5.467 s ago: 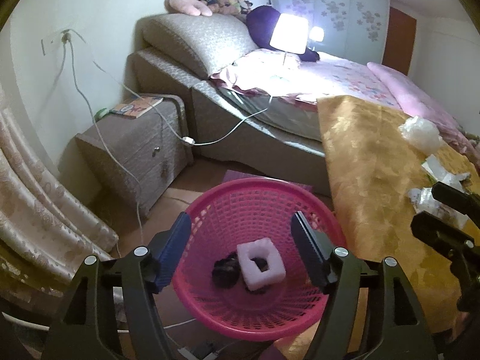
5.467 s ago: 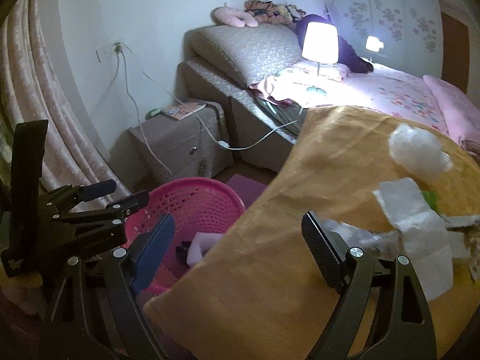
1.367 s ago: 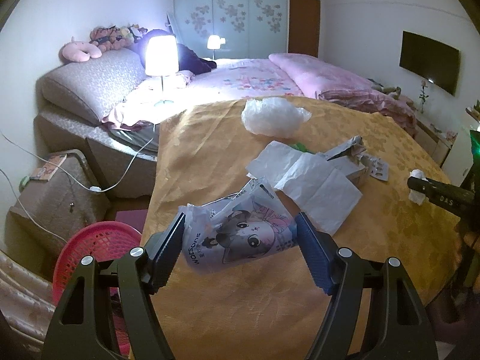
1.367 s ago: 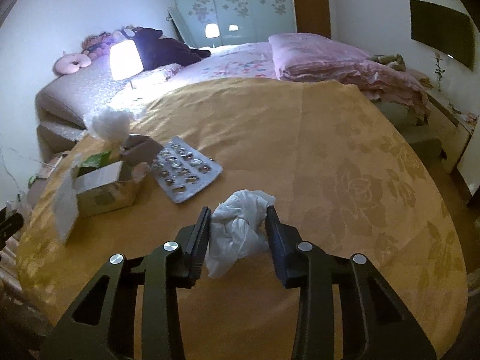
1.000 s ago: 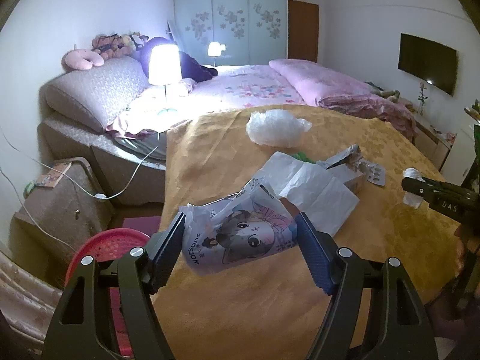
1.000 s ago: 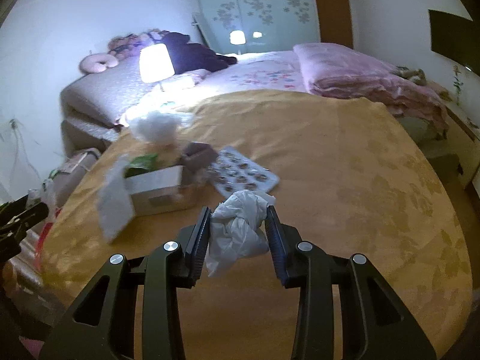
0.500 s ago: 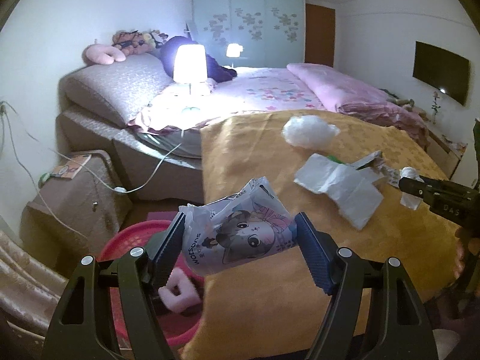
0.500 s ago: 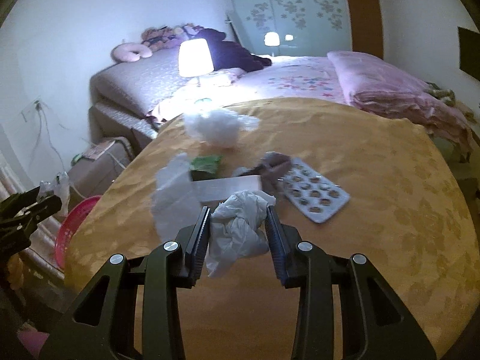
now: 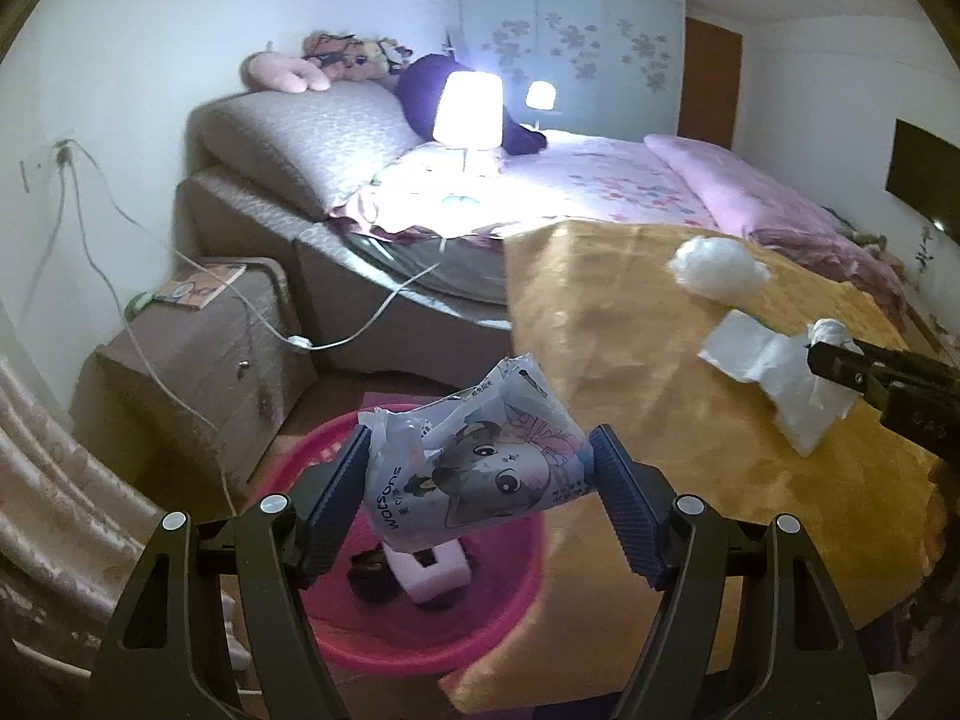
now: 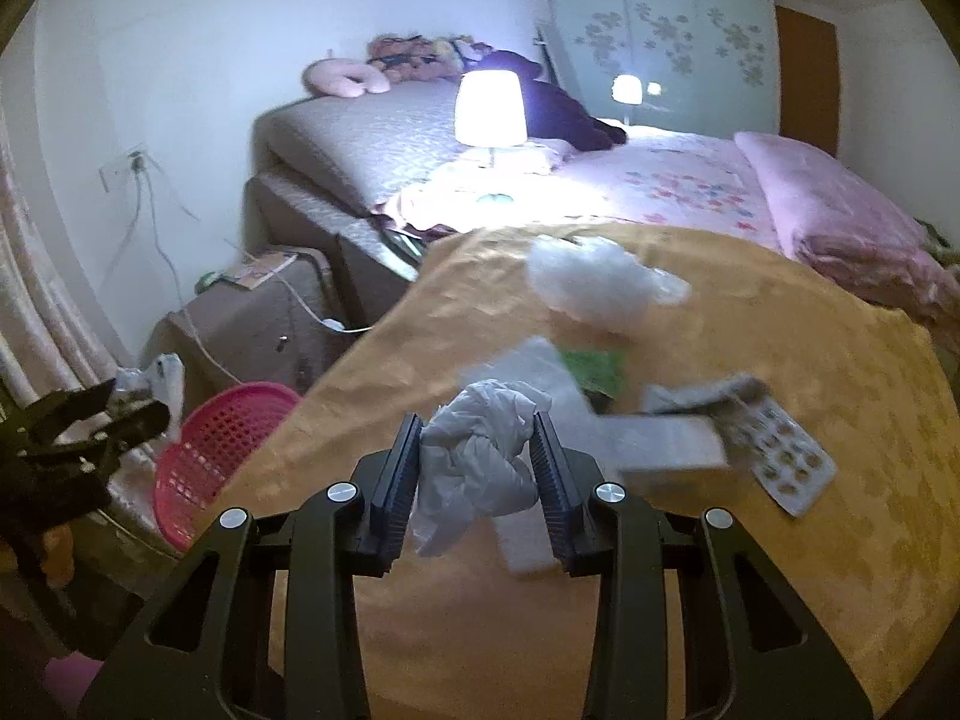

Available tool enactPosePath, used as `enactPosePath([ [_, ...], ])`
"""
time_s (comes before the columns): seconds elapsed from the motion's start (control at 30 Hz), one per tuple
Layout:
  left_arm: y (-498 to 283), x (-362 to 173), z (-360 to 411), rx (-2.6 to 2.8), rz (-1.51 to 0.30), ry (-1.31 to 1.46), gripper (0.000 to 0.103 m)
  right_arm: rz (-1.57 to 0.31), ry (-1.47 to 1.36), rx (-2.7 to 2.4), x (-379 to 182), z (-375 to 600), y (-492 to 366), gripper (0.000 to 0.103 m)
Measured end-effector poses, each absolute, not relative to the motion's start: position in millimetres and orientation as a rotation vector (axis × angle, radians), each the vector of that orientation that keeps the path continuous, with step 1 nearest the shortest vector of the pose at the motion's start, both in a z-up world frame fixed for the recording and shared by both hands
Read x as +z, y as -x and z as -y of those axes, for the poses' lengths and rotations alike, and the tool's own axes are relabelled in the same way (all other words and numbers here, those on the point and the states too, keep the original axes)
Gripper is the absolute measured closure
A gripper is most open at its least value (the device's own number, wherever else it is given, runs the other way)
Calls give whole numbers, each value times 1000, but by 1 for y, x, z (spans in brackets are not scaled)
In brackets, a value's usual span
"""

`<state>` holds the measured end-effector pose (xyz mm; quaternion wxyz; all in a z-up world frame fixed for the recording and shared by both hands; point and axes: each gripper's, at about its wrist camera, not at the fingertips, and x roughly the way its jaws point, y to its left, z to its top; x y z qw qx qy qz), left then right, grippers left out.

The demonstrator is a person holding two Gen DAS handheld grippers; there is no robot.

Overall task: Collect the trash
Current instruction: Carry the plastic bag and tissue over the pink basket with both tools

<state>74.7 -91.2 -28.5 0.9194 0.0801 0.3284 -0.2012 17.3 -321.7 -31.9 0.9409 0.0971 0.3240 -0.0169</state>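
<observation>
My left gripper [image 9: 480,480] is shut on a plastic wrapper [image 9: 474,468] printed with a cartoon cat, and holds it above the pink basket [image 9: 336,624] on the floor. The basket holds a white foam block [image 9: 429,573] and a dark lump [image 9: 369,570]. My right gripper [image 10: 474,462] is shut on a crumpled white tissue [image 10: 480,456] above the table with the yellow cloth [image 10: 660,600]. The basket [image 10: 216,450] shows at left in the right wrist view.
On the table lie a clear plastic bag [image 10: 600,282], white paper [image 9: 774,372], a small carton [image 10: 666,444] and a blister pack [image 10: 786,462]. A bedside cabinet [image 9: 198,354] with cables, a bed with a lit lamp [image 9: 468,108] and curtains [image 9: 54,480] surround the basket.
My left gripper has swung left and down with the wrapper and is now over the basket. My right gripper has turned left with the tissue, still over the table.
</observation>
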Motion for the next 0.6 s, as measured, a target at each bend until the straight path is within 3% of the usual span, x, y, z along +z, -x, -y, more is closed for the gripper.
enactPosePath([
  [0.6,-110,-52,51,-261,-738,-140,33,-717,-144,131,-34,244,-74,67],
])
